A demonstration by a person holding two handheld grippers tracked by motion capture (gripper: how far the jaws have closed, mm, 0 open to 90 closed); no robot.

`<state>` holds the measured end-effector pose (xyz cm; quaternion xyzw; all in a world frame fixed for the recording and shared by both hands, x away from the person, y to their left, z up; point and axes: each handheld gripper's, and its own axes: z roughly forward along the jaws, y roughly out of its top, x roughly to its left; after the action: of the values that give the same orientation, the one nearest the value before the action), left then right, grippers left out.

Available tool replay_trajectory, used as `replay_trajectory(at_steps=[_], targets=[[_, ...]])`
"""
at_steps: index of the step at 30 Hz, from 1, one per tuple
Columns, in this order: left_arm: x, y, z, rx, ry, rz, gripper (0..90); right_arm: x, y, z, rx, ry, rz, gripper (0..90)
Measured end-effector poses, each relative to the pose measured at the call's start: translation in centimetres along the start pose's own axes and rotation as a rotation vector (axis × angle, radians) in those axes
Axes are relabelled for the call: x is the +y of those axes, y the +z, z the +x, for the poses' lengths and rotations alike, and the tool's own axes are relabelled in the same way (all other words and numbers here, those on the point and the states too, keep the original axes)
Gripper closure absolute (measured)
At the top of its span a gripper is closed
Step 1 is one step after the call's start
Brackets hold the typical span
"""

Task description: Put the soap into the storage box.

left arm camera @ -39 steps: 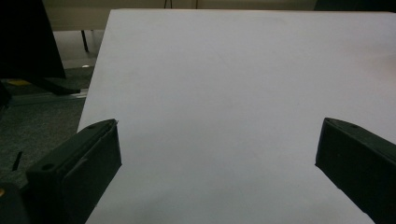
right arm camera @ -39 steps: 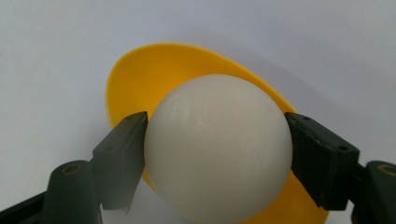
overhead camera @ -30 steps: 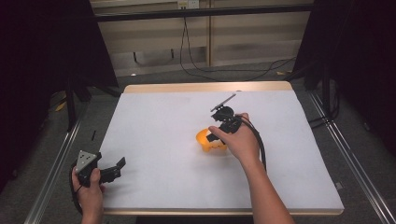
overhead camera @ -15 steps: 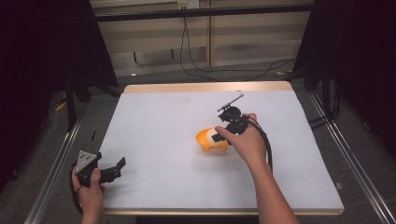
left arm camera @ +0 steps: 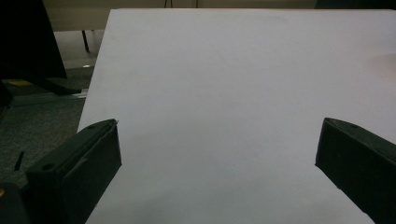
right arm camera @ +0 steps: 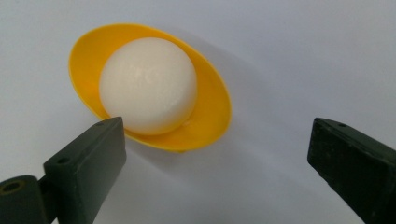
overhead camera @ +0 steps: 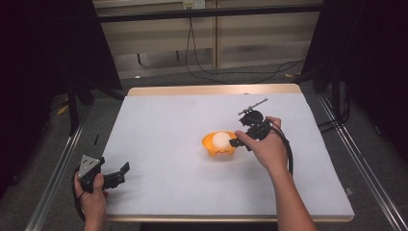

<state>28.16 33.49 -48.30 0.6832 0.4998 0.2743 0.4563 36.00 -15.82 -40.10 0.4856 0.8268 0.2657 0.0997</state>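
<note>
A: Where's the ball (right arm camera: 147,84)?

B: In the orange bowl (right arm camera: 212,116), near the middle of the tabletop (overhead camera: 163,130).

A: And the right gripper (overhead camera: 239,143)?

B: Just beside the bowl. Its fingers (right arm camera: 88,161) have just been opening and stand wide, nothing between them.

A: The left gripper (overhead camera: 118,175)?

B: At the tabletop's near left corner, well apart from the bowl, fingers (left arm camera: 79,161) spread over bare surface, holding nothing.

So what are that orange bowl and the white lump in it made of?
The orange bowl looks like thin moulded plastic: smooth, evenly coloured, slightly glossy at the rim. The white lump is matte and rounded with a flat-cut side, perhaps foam, wax or soft plastic; the look alone doesn't settle it.
</note>
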Motion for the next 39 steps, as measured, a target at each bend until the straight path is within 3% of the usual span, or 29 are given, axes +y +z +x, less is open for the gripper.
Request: replay_trajectory(at_steps=[4,20,39], targets=[[0.0,0.0,0.0,0.003,0.0,0.001,0.0,-0.8,-0.4,-0.6,-0.003,0.015,-0.012,0.0],[0.0,0.0,0.0,0.004,0.005,0.003,0.0,-4.8,-1.3,-3.0,-0.04,0.073,-0.038,0.0],[0.0,0.0,-0.1,0.003,0.006,0.003,0.0,-10.0,-2.2,-5.5,-0.081,0.117,-0.106,0.0]])
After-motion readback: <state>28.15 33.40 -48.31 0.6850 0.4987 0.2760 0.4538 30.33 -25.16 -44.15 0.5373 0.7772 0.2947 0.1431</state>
